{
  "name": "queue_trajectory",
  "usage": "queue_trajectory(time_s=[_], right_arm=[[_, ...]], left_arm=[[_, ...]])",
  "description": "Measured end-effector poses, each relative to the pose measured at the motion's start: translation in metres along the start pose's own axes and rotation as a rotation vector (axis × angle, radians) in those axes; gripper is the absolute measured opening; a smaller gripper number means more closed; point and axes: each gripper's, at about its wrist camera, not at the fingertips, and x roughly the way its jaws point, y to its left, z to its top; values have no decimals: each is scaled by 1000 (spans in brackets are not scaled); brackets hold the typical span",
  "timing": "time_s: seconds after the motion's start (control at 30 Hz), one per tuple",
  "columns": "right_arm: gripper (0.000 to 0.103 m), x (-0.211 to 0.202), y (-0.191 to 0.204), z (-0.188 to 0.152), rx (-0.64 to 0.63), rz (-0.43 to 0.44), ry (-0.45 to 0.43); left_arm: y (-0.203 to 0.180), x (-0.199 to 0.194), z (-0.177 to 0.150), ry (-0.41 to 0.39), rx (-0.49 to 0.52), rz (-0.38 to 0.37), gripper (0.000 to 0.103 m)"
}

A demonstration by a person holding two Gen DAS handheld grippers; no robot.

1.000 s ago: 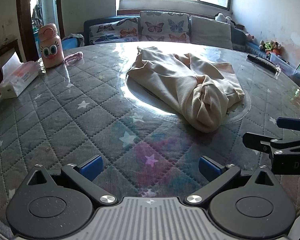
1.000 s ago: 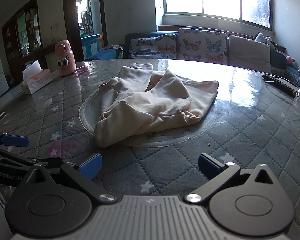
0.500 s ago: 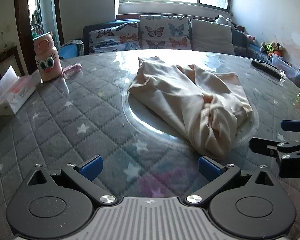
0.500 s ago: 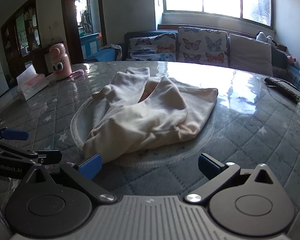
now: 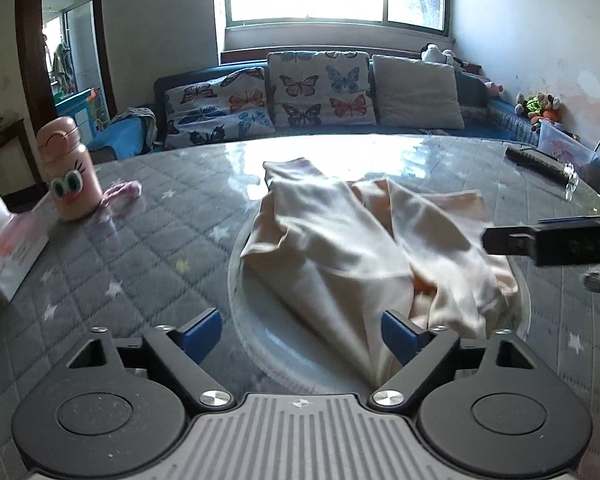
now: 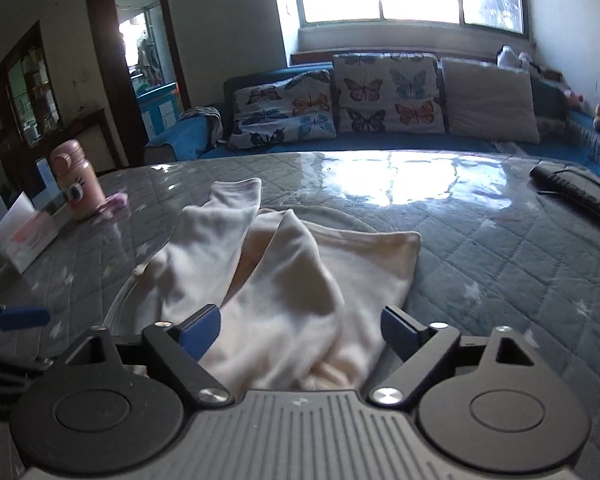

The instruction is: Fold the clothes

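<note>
**Cream garment bunched mid-table, both grippers spread at its near edge**

Cream fabric, a crumpled garment (image 5: 364, 248), lies in a heap near the middle of the round table (image 5: 140, 248), on a circular glass disc set into the quilted, star-printed grey cover. In the left wrist view the heap runs from about 12 o'clock down to 5 o'clock, its folds lapping over each other, with an orange-tinted lining showing between two layers.

The left gripper (image 5: 302, 330) has its blue-tipped fingers spread wide, nothing between them; the near tail of the garment reaches down beside the right finger at about 5 o'clock. Whether cloth and finger touch, I cannot tell.

The right gripper (image 6: 300, 328) is likewise spread apart, and the near end of the garment (image 6: 284, 292) lies between its fingers, bulging up in the gap. It is not pinched. The same gripper shows as a blurred dark bar at 3 o'clock in the left view.

At 9 to 10 o'clock on the table stands a pink bottle (image 5: 69, 172) with cartoon eyes, a pink scrunchie (image 5: 122, 192) just beside it and a tissue box (image 5: 8, 248) nearer the edge. A dark remote (image 5: 538, 164) lies at 2 o'clock. Behind the table, a sofa (image 5: 476, 88) carries butterfly cushions (image 5: 316, 88).
</note>
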Motion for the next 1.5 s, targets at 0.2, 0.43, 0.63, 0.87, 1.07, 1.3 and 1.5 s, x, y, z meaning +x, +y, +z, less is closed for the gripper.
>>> queue_trajectory(time_s=[0.2, 0.43, 0.63, 0.87, 1.07, 1.3, 1.5], right_arm=[[72, 50, -3, 25, 5, 13, 19], [45, 98, -8, 30, 8, 60, 69], [5, 94, -21, 25, 38, 78, 51], [4, 58, -46, 20, 61, 55, -9], [6, 55, -49, 17, 26, 26, 16], [31, 71, -45, 13, 15, 57, 55], [5, 60, -42, 7, 8, 57, 28]], left_arm=[[0, 18, 15, 14, 7, -26, 77], [-5, 41, 35, 23, 8, -64, 76], [-17, 68, 54, 35, -8, -96, 77], [-35, 105, 68, 56, 9, -87, 76], [-42, 128, 68, 99, 24, -85, 53], [-33, 137, 65, 124, 23, -76, 7], [-11, 105, 70, 51, -39, -65, 3]])
